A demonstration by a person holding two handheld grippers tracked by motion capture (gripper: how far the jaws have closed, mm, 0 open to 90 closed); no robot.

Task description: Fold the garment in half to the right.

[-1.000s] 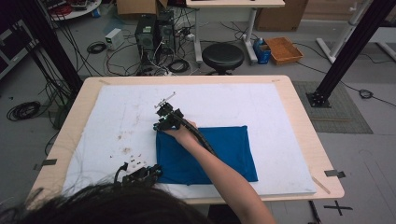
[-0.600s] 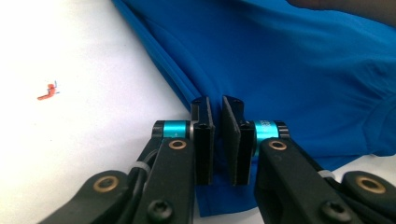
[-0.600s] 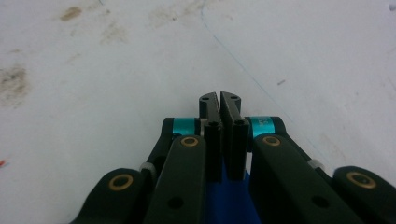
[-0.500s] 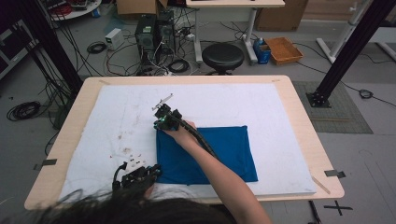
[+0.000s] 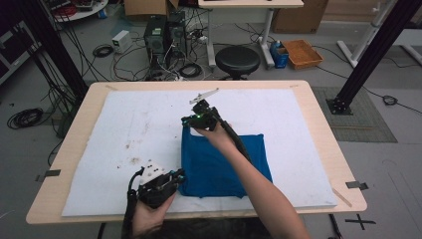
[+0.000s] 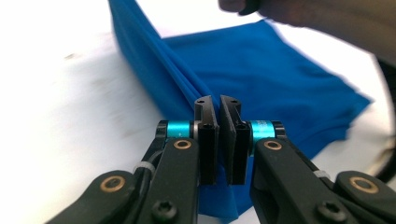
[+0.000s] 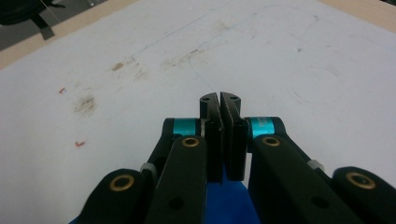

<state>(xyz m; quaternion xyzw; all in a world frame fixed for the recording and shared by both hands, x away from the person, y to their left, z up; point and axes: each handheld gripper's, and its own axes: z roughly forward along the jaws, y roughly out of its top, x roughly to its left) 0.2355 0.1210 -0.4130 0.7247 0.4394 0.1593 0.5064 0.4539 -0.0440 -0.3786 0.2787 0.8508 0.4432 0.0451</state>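
- High view: wooden table (image 5: 318,129) carries a stained white mat (image 5: 124,134); folded blue cloth (image 5: 224,164) lies centre, toward 5 o'clock. Left gripper (image 5: 175,178) at the cloth's 7 o'clock corner, right gripper (image 5: 191,121) at its 11 o'clock corner. Round black stool (image 5: 237,59), computer towers (image 5: 164,32) and cables on the floor at 12 o'clock.
- Left gripper view: left gripper (image 6: 218,105) pinches the cloth's (image 6: 261,84) lifted edge.
- Right gripper view: right gripper (image 7: 219,100) pinches blue cloth (image 7: 231,200), its jaws having just been closing; brown smudges (image 7: 86,105) at 10 o'clock.

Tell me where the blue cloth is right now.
In the high view the blue cloth lies folded on the white mat, right of centre, with the left gripper clamping its near-left corner and the right gripper its far-left corner.
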